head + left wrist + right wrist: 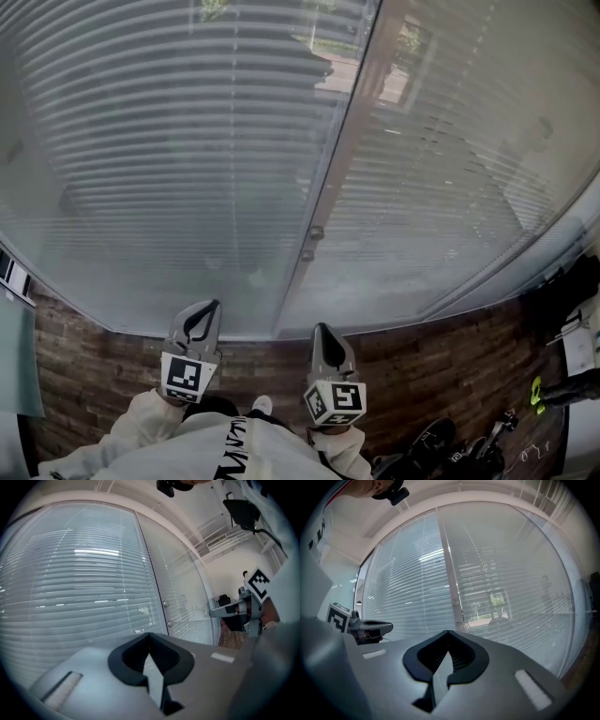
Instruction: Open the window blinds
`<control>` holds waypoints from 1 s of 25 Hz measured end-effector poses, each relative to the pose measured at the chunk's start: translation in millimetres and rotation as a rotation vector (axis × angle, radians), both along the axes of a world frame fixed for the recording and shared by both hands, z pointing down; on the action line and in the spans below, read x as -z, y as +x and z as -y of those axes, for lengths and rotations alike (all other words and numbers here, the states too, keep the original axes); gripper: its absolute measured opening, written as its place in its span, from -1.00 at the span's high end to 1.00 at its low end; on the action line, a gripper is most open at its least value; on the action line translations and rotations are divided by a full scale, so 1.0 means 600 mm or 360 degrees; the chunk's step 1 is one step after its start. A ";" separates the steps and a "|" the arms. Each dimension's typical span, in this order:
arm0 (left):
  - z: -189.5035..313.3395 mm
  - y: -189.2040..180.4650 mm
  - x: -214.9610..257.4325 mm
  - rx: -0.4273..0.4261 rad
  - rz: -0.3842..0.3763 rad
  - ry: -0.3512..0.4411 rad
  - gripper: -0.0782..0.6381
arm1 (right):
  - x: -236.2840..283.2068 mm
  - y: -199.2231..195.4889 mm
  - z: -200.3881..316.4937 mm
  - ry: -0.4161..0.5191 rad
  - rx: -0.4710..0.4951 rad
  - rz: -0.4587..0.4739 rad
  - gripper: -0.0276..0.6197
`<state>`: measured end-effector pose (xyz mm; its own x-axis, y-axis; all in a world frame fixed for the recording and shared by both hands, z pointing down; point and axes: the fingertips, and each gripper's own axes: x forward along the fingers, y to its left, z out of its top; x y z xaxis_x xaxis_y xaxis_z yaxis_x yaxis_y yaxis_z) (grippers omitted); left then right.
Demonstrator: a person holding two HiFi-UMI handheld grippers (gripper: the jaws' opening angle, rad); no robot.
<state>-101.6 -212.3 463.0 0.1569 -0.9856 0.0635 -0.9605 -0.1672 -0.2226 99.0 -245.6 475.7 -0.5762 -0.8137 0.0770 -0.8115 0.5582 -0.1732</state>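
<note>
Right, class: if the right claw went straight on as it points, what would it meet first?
Probably the vertical frame post between the blinds, near its knob; nothing nearer shows, depth unclear.

Grey left gripper point(212, 307) and right gripper point(320, 330), black-and-white marker cubes point(184, 377), white sleeves point(141, 424)

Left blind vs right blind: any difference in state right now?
Through the right blind trees and a building show between slats; the left blind reads mostly white, little visible through it. The left hand-held gripper points at the left blind, the right hand-held gripper at the right blind near the frame post. Shared: both lowered, slats horizontal, untouched; both hand-held grippers shut, empty.
</note>
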 end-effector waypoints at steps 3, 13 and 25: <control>0.002 0.005 0.001 -0.0002 0.0000 -0.0022 0.78 | 0.013 -0.007 0.006 0.0023 0.0036 -0.0018 0.91; 0.034 0.000 0.002 -0.0024 -0.0018 0.0003 0.78 | 0.057 -0.043 0.075 0.0247 0.0068 -0.0372 0.62; 0.065 -0.025 0.015 -0.0049 -0.0033 0.0038 0.78 | 0.086 -0.110 0.169 0.0483 0.0171 -0.1016 0.33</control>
<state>-116.8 -251.4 454.1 0.1885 -0.9814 0.0363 -0.9593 -0.1919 -0.2073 33.1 -347.1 424.4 -0.5721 -0.7941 0.2050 -0.6404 0.5887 0.4932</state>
